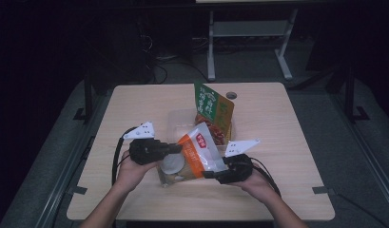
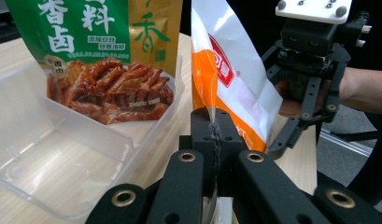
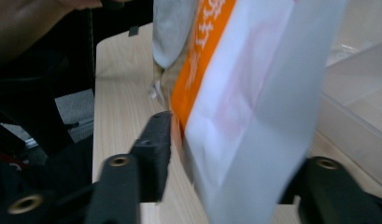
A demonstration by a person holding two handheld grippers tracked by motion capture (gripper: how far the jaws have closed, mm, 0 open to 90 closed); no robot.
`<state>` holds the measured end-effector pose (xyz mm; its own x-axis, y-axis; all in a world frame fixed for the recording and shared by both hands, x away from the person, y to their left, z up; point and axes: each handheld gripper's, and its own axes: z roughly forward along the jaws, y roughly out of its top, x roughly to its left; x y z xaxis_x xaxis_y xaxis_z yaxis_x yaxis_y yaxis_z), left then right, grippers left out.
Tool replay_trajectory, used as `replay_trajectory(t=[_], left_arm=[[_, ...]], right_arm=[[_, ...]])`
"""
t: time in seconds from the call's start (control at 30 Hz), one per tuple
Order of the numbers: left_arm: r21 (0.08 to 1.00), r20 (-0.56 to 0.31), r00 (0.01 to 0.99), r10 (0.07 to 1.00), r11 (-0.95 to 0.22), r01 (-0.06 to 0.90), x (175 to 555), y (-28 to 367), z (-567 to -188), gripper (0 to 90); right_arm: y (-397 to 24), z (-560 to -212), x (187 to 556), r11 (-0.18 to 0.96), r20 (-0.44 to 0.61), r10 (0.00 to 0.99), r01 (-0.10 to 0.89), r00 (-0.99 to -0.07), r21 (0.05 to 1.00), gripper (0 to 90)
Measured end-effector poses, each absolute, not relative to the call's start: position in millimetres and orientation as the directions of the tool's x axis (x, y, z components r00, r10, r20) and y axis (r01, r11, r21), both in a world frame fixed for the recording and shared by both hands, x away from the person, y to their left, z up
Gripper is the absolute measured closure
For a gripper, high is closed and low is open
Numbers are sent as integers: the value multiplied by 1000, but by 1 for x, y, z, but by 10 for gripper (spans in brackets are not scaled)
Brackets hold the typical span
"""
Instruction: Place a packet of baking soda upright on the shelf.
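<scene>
An orange and white snack bag [image 1: 199, 152] is held up over the table's front middle between both grippers. My left gripper [image 1: 179, 148] is shut on the bag's edge, which in the left gripper view is pinched thin between the closed jaws [image 2: 214, 121]. My right gripper [image 1: 212, 174] has the bag's other end [image 3: 254, 93] between its jaws. One pad [image 3: 158, 140] touches the orange side, and the other is hidden behind the bag. The right gripper [image 2: 278, 105] also shows from the left gripper view, at the bag's [image 2: 226, 65] far edge.
A clear plastic box [image 1: 175, 118] stands just behind the bag, with a green and gold snack bag [image 1: 212, 109] leaning upright in its right end. The box's near compartment [image 2: 62, 154] holds nothing. A round cable hole [image 1: 231, 95] sits near the far edge.
</scene>
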<state>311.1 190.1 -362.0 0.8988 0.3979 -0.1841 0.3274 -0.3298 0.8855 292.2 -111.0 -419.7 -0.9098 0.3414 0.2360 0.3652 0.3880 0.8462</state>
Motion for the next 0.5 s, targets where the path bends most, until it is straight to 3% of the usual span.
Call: replay_trajectory(t=[0.07, 0.17, 0.37, 0.4, 0.5], left_arm=[[884, -191, 896, 401, -327, 334, 311, 190, -364, 899], [887, -201, 893, 402, -312, 340, 312, 192, -366, 899], [893, -208, 889, 407, -291, 342, 312, 193, -366, 899], [894, -206, 888, 411, -290, 342, 312, 193, -366, 899], [890, -211, 887, 410, -295, 348, 312, 194, -369, 898]], right_arm=[[-109, -420, 293, 372, 259, 333, 379, -906, 847, 665], [-110, -420, 295, 352, 280, 328, 391, -902, 850, 753], [-110, -420, 299, 307, 318, 325, 417, -891, 855, 769], [-110, -420, 299, 303, 311, 318, 407, -896, 862, 882], [-110, -416, 297, 303, 299, 314, 394, -901, 868, 896]])
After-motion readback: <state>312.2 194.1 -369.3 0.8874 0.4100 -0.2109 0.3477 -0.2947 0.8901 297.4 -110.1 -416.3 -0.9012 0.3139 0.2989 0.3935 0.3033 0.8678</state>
